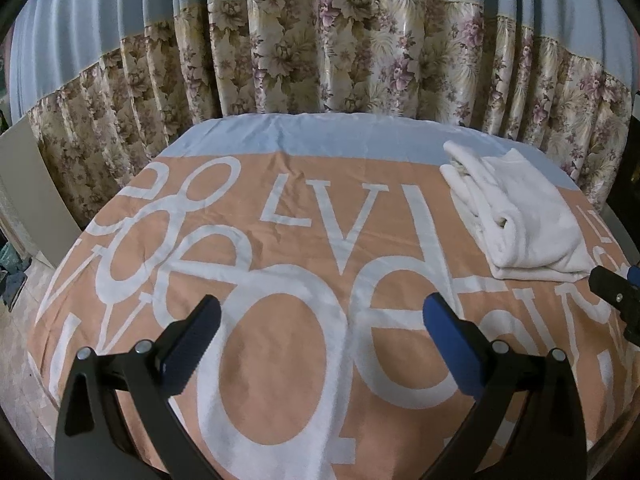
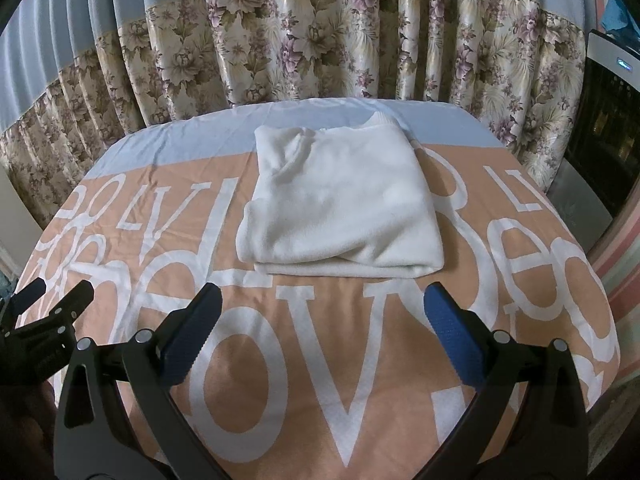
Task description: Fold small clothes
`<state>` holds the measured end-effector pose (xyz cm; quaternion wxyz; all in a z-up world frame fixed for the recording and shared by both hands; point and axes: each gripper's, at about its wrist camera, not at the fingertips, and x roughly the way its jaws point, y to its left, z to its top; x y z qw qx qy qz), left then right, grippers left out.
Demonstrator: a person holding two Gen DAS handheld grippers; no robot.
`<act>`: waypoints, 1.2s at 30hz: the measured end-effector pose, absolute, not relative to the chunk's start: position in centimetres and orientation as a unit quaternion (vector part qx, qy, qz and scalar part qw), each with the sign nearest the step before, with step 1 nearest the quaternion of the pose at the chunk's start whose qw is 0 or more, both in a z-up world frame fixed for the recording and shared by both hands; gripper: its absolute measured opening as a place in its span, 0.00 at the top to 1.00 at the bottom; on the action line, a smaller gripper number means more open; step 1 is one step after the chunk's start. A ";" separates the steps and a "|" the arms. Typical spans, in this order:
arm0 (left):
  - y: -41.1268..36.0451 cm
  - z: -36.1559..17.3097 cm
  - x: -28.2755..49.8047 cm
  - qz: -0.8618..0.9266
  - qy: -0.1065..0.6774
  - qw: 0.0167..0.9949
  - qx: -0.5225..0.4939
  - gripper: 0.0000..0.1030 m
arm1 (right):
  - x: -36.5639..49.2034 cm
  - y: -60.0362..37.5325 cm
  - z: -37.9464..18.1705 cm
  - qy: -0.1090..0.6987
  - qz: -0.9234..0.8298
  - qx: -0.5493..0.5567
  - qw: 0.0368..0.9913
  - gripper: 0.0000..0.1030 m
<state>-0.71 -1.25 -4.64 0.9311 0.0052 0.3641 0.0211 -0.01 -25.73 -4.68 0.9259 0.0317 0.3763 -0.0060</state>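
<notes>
Folded white garment (image 2: 340, 204) on printed sheet (image 2: 280, 360) — collar half-hidden

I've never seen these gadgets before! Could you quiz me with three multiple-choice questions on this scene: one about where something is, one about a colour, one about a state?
1. Where does the folded garment lie?
A. on the table cover
B. on the floor
C. over the curtain

2. Its colour?
A. blue
B. white
C. black

3. The right hand-held gripper is:
A. clamping cloth
B. open, empty
C. shut

Answers: 1 A, it rests on the lettered cover; 2 B, plainly white fabric; 3 B, its fingers stand wide apart, nothing between.
</notes>
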 end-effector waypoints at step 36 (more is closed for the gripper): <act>-0.4 -4.3 -0.5 0.033 0.353 0.935 0.010 0.02 | 0.0 -26.6 -5.6 0.386 -0.004 0.032 0.922 0.03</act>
